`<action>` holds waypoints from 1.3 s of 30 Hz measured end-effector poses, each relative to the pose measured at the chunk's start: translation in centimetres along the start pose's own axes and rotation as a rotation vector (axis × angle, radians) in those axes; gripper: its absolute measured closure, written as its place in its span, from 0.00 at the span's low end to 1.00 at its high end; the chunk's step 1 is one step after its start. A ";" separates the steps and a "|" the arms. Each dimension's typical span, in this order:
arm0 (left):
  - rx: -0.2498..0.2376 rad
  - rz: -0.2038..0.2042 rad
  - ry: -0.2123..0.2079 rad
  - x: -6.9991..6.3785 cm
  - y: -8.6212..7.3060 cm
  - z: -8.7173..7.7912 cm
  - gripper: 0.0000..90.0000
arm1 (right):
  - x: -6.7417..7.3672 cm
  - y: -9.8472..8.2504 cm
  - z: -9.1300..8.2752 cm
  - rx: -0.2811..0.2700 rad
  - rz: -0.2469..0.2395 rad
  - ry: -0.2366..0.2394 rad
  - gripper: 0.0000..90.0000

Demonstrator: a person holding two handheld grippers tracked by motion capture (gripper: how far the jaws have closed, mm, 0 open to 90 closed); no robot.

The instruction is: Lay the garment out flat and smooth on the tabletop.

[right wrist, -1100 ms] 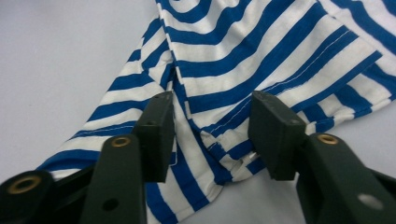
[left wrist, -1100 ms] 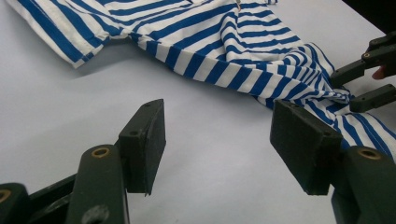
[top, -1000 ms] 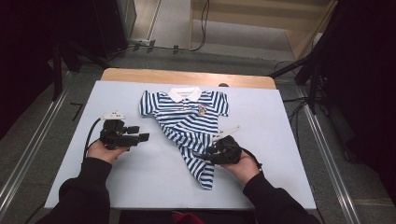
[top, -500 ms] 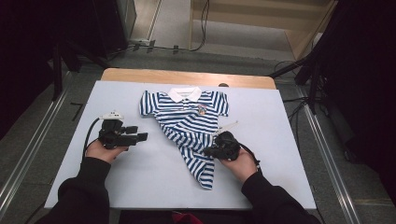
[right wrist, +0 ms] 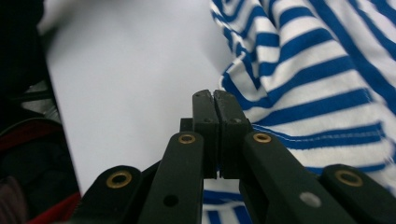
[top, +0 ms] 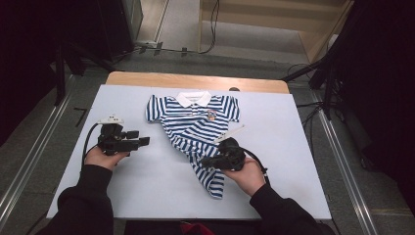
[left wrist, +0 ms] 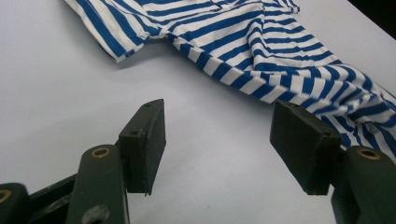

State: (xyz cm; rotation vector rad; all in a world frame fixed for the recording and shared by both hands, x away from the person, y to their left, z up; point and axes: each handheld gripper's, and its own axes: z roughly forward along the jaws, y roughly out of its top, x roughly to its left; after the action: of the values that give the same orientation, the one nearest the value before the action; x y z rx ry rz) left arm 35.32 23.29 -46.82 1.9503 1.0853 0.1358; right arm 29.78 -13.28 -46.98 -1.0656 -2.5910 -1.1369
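A: High view first: the blue-and-white striped cotton polo shirt [top: 195, 127] lies on the pale blue desk [top: 147, 196], white collar [top: 193, 99] at the far end, its lower half already drawn over into a slanting fold that tapers toward the near edge.

B: And the right tool [top: 215, 159]?

A: It sits on the near part of the shirt, at the fold. In the right gripper view its jaws have just been closing and now stand pressed together. I judge they have nipped the shirt's edge, since striped cloth runs right up to them and beneath them.

B: So the fold is mid-way?

A: That is my reading. The next move calls for carrying that pinched edge across the shirt and keeping it taut, so the fold lands straight.

B: The left tool [top: 128, 143]?

A: Well to the left of the shirt, resting over bare desk. In the left gripper view its jaws stand wide apart with nothing between them; the shirt's sleeve [left wrist: 126, 42] lies beyond them.

B: What is unclear?

A: Whether cloth truly sits between the right jaws: the pads [right wrist: 215, 121] hide the seam. A small white strip [top: 229, 134] on the shirt, just beyond the right tool, is too small to identify.
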 end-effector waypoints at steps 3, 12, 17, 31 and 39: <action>-0.008 -0.003 0.004 0.1 -0.1 -0.4 0.41 | 1.2 0.7 0.5 -0.003 -0.022 0.027 0.96; -0.036 -0.024 0.019 0.3 -0.7 -1.9 0.41 | 4.6 2.8 2.8 0.013 -0.091 0.091 0.96; -0.042 -0.036 0.024 0.4 -1.3 -2.5 0.41 | 6.2 3.8 4.6 0.033 -0.121 0.121 0.96; -0.056 -0.055 0.044 0.5 -2.4 -4.0 0.41 | 9.6 5.9 7.7 0.050 -0.188 0.181 0.96; -0.036 -0.041 0.042 0.3 -2.6 -3.9 0.41 | 8.5 5.1 7.8 0.051 -0.178 0.187 0.63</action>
State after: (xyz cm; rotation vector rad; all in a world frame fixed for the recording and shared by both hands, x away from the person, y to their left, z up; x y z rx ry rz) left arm 31.99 26.57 -46.46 1.8994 1.1422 0.1735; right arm 28.03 -0.81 -46.34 -0.6936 -2.5899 -1.1396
